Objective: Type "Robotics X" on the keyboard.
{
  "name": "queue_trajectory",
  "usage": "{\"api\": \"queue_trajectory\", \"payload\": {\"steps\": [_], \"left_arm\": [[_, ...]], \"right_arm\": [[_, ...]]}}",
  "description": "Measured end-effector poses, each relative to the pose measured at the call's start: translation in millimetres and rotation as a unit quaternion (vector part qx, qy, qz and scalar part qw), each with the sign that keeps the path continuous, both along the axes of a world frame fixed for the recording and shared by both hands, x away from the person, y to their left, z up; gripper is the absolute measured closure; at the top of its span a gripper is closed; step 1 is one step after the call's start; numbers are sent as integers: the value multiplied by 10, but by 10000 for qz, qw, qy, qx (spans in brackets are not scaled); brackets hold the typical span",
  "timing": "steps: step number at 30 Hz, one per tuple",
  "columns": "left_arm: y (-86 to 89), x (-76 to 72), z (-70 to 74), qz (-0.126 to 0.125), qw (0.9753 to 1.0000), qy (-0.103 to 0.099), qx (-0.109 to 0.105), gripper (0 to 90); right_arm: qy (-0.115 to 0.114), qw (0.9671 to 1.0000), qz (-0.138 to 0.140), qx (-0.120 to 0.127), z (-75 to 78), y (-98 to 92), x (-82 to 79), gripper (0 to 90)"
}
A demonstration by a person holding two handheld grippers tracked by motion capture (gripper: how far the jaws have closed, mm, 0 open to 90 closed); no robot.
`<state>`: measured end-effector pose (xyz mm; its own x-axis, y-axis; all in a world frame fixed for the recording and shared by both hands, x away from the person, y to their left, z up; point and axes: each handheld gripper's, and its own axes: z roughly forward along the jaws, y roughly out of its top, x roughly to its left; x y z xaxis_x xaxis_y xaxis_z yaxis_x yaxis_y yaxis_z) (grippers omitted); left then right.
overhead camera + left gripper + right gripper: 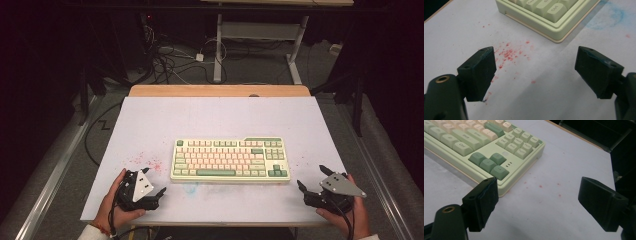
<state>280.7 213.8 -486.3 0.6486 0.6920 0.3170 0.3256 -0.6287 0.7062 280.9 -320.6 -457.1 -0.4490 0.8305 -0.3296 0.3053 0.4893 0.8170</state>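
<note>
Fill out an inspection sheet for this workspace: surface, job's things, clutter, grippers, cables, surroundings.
Surface: white table top with a wooden far edge; red specks left of the keyboard, a faint blue smear before it.
Job's things: cream and green keyboard lies flat at mid-table, touched by neither gripper.
Clutter: nothing seen.
Grippers: left gripper near the keyboard's front left corner, jaws open; right gripper off its front right corner, jaws open. Both empty.
Cables: a cable trails from each gripper; loose cables lie on the floor beyond the table.
Surroundings: dark room, a desk frame behind.
</note>
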Motion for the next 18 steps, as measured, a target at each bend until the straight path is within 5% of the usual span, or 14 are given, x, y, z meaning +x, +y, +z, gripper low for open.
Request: {"api": "queue_trajectory", "payload": {"steps": [18], "left_arm": [[-29, 10, -2, -73, 9999, 51, 53, 165]], "right_arm": [[9, 10000, 88, -33, -14, 32, 2, 172]]}}
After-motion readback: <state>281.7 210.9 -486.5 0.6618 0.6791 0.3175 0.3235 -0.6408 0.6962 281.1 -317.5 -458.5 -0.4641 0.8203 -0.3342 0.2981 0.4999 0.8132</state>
